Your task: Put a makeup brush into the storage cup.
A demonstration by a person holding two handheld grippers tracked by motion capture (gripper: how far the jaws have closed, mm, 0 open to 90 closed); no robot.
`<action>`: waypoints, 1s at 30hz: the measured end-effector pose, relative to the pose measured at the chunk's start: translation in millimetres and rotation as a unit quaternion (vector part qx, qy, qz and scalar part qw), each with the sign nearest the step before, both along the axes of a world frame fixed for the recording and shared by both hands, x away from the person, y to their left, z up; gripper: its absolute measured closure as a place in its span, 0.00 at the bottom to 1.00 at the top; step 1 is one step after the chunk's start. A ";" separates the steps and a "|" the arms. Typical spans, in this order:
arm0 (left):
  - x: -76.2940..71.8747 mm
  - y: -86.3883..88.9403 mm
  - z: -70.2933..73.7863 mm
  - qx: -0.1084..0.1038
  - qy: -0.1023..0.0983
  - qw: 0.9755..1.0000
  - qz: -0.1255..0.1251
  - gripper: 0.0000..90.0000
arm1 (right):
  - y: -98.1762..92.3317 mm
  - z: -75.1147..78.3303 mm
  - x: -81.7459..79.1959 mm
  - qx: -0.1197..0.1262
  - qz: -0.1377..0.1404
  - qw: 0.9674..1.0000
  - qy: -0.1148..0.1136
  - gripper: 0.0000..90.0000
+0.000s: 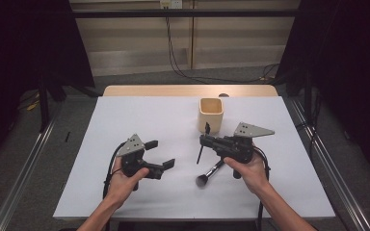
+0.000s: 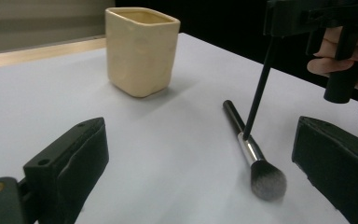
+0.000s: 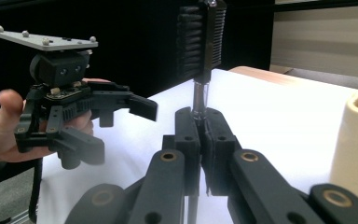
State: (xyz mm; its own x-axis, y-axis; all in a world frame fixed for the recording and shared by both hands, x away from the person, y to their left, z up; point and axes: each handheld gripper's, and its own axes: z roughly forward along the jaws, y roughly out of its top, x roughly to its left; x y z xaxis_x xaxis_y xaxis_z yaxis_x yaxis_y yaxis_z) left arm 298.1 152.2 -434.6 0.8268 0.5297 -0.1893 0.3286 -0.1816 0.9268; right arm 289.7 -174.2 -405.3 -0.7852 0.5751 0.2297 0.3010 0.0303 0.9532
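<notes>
My right gripper (image 1: 204,140) (image 3: 204,135) is shut on a thin black brush (image 1: 201,153) (image 3: 201,39). It holds the brush roughly upright, with the bristled head above the jaws and the slim handle (image 2: 259,88) hanging toward the table. A powder brush (image 1: 210,172) (image 2: 249,149) with a black handle, silver collar and dark fluffy head lies flat on the white table. The thin handle's tip comes down right at that collar. My left gripper (image 1: 160,154) (image 2: 200,172) (image 3: 116,128) is open with nothing between its jaws, left of the powder brush. A cream square cup (image 1: 211,114) (image 2: 141,51) (image 3: 356,144) stands behind.
The white tabletop (image 1: 125,120) ends at a wooden strip along the far edge. Black curtains hang at both sides, and cables run over the floor behind. Metal rails run along the floor to the left and right of the table.
</notes>
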 end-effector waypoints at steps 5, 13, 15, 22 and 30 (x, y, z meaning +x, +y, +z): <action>-3.2 12.1 -0.6 0.002 -0.006 1.000 0.013 0.04 | -6.2 1.4 0.4 -0.001 -0.009 1.000 -0.003 0.96; -11.3 33.4 -3.4 0.019 -0.018 0.999 0.041 0.03 | -15.5 3.3 0.6 -0.003 -0.019 1.000 -0.008 0.96; -11.9 39.3 -3.5 0.018 -0.016 0.998 0.050 0.03 | -18.3 3.0 1.2 -0.004 -0.024 1.000 -0.007 0.96; -18.3 61.2 -4.3 0.016 -0.018 0.996 0.083 0.03 | -25.2 4.7 4.4 -0.005 -0.037 0.999 -0.012 0.96; -29.6 89.3 -1.5 -0.001 -0.025 0.993 0.116 0.03 | -34.1 10.1 12.4 -0.010 -0.057 0.998 -0.018 0.96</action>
State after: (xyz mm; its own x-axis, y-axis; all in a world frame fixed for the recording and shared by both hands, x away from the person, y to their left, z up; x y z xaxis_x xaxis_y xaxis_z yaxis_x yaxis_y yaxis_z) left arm 268.6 241.5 -436.1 0.6908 0.7069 -0.1522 0.3154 -0.1051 0.9431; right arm 302.1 -208.3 -395.2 -0.7217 0.6655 0.1902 0.2692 0.0168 0.9629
